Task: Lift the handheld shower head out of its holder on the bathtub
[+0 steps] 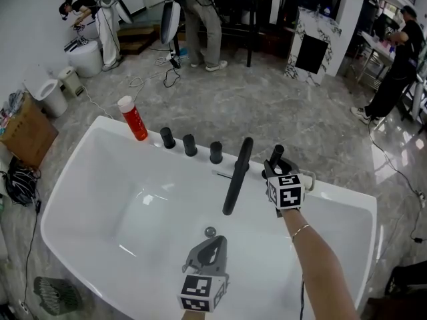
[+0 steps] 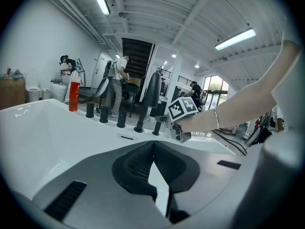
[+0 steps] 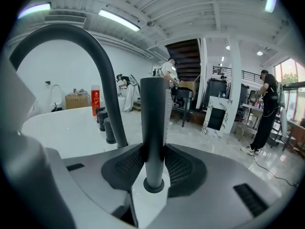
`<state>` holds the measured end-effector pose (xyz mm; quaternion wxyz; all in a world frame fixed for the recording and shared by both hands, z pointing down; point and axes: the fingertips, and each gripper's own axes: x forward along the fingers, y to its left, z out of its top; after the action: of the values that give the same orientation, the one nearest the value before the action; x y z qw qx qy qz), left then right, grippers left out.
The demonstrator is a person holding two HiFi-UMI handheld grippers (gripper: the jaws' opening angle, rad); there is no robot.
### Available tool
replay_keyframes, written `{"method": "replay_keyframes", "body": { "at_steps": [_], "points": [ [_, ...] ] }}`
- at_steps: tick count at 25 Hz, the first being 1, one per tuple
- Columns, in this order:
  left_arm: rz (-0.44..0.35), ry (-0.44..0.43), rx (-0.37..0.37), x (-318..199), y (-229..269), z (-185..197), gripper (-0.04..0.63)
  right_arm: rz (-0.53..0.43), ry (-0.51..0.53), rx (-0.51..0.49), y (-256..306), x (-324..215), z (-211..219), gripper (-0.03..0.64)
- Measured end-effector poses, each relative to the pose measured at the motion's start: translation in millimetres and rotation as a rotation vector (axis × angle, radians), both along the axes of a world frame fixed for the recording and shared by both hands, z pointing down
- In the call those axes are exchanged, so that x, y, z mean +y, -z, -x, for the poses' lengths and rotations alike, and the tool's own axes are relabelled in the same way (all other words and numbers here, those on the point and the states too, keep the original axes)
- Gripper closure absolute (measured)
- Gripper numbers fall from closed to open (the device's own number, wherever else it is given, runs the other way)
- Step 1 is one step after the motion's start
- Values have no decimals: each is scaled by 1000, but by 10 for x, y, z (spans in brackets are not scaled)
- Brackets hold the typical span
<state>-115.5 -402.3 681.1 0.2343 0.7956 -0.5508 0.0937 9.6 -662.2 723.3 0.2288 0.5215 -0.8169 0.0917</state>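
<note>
Black cylindrical handheld shower head [image 3: 153, 118] stands upright in its round black holder [image 3: 153, 186] on the far rim of the white bathtub [image 1: 100, 129], not yet lifted; right gripper [image 3: 153, 162] has both ribbed pads pressed against the stem low down, just above the holder, so it is clamped on it.

Risks, judged from this: stem looks smooth and the hold is low, so pads could slide up it rather than carry it; a pull along the gripper's forward-down slant instead of straight up could bind the stem in the holder; any hose below is hidden, and its drag could tug the head back or twist it in the grip.

Tall arched black spout [image 1: 239, 175] rises just left of the stem; a leftward swing on the way up would strike it; three short black knobs [image 1: 190, 145] and red bottle [image 1: 133, 119] sit further along, well apart.

Left gripper [image 2: 152, 161] hangs over the basin, tips together, nothing between, so no second support if the head slips.
</note>
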Motion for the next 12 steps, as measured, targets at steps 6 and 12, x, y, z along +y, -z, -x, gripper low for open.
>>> {"method": "replay_keyframes", "body": {
  "at_steps": [6,12],
  "points": [
    [-8,6,-7,15,92,35,575,14,-8,23,11,92,-15,482],
    [-26,13,-5,45,294,65,575,-3,-8,22,201,214,4,483]
  ]
}}
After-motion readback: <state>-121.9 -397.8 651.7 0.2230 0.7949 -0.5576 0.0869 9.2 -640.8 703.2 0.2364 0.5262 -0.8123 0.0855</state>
